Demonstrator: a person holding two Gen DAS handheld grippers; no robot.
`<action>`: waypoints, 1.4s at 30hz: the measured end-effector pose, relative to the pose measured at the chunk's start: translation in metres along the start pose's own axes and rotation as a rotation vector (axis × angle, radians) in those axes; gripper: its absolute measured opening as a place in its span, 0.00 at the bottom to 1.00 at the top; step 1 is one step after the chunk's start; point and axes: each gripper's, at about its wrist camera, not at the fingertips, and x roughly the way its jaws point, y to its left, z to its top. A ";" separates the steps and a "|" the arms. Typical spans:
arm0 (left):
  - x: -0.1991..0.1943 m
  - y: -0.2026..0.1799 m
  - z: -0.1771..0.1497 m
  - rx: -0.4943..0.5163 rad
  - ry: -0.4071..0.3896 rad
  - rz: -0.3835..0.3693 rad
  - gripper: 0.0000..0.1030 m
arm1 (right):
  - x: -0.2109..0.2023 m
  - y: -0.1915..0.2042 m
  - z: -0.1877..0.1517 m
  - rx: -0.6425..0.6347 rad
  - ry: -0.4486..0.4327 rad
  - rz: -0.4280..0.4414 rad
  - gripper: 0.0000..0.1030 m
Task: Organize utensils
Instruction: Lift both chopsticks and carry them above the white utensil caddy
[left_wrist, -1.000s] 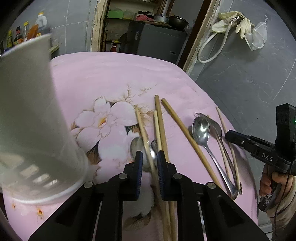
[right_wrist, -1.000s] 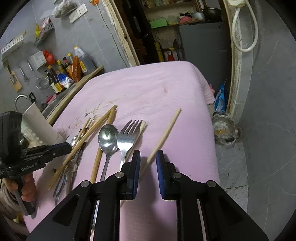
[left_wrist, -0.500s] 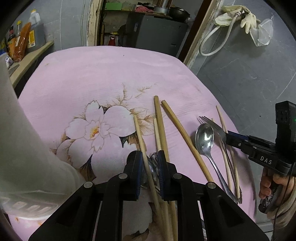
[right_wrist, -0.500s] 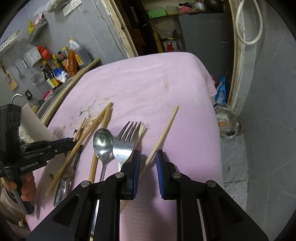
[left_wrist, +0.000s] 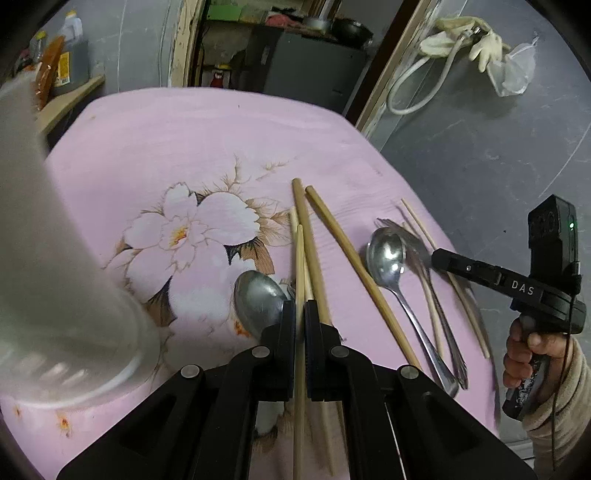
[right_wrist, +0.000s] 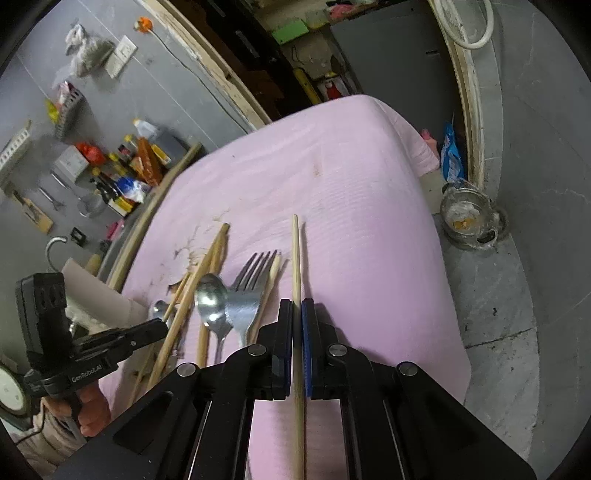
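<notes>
My left gripper (left_wrist: 300, 306) has its jaws closing on a thin wooden chopstick (left_wrist: 300, 258), and the pads press it from both sides. Beside it on the pink cloth lie a spoon (left_wrist: 258, 299), two thicker chopsticks (left_wrist: 349, 258), a second spoon (left_wrist: 388, 254) and a fork (left_wrist: 419, 251). My right gripper (right_wrist: 296, 304) is likewise closing, pads tight on another thin chopstick (right_wrist: 295, 258) that runs straight ahead between them. To its left lie the fork (right_wrist: 245, 299) and spoon (right_wrist: 210, 295).
A white translucent holder (left_wrist: 55, 277) fills the left of the left wrist view. The pink flowered cloth (left_wrist: 207, 147) covers the table. Bottles (right_wrist: 144, 166) stand on a shelf at the far left. A glass jar (right_wrist: 467, 218) sits on the floor beyond the right edge.
Both grippers have closed on thin chopsticks. The right one's chopstick swung from slanted to straight along the fingers. The left one's chopstick now points ahead above the others.
</notes>
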 end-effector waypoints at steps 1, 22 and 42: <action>-0.004 -0.001 -0.002 -0.001 -0.013 -0.010 0.03 | -0.004 0.001 -0.003 -0.002 -0.016 0.006 0.03; -0.170 0.011 -0.028 0.027 -0.789 0.119 0.03 | -0.067 0.179 -0.037 -0.418 -0.704 0.179 0.03; -0.228 0.174 -0.018 -0.404 -1.081 0.274 0.03 | 0.016 0.284 0.010 -0.391 -0.865 0.435 0.03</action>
